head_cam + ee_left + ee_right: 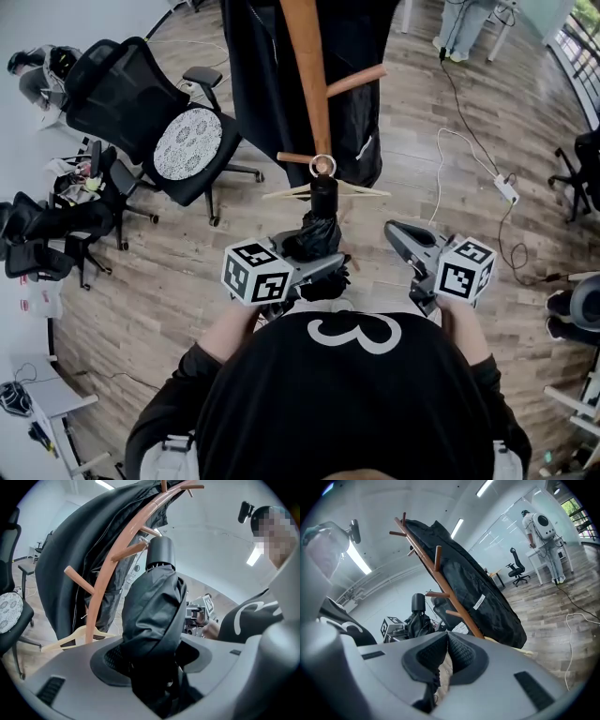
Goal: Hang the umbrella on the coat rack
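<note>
A folded black umbrella (314, 234) stands upright between the jaws of my left gripper (328, 265), which is shut on its cloth body (152, 616). Its black cylindrical handle (161, 552) points up, and a metal ring (322, 166) on top sits right at the tip of a low peg of the wooden coat rack (307, 75); I cannot tell whether the ring is over the peg. My right gripper (394, 230) hangs to the umbrella's right, apart from it. Its pads (459, 651) meet at the tip with nothing seen between them.
A black garment (272, 75) hangs on the rack, and a wooden hanger (281, 194) shows low by its pole. A black office chair (178, 131) stands to the left. A white cable and power strip (506, 190) lie on the floor at right.
</note>
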Demonstrator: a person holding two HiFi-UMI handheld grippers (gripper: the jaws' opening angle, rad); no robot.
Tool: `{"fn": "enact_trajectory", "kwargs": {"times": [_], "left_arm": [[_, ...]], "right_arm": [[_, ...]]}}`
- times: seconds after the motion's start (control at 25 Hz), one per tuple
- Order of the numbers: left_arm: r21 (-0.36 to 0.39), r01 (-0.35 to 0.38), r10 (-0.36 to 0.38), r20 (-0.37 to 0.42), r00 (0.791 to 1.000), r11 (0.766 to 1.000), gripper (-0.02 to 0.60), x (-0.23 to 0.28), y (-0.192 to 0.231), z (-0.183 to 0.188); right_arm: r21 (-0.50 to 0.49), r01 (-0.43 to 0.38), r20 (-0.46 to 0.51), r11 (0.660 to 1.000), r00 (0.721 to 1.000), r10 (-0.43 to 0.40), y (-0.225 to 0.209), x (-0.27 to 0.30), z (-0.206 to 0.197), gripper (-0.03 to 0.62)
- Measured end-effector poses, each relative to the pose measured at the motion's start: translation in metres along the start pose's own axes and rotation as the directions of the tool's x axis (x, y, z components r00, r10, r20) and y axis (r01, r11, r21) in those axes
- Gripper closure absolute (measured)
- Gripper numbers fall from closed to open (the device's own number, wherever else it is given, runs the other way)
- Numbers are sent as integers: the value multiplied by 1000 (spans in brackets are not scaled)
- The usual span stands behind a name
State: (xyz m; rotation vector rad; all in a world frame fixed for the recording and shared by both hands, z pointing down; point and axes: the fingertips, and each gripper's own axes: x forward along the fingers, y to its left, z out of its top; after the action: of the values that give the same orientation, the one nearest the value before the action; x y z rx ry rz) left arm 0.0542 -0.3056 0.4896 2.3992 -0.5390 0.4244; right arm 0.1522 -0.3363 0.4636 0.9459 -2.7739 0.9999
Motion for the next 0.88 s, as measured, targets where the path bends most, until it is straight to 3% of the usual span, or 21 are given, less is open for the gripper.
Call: {"fn": "enact_trajectory", "kwargs": {"times": [0.4, 0.88], "left_arm": [[-26, -39, 40, 29, 999, 999, 308, 14, 19, 1], [-25, -66, 66, 11, 998, 998, 308, 26, 49, 7]], "right_arm": [[-30, -20, -33, 999, 999, 19, -18, 2, 2, 568], [-24, -18, -53, 1000, 998, 16, -36, 14, 12, 568]]}}
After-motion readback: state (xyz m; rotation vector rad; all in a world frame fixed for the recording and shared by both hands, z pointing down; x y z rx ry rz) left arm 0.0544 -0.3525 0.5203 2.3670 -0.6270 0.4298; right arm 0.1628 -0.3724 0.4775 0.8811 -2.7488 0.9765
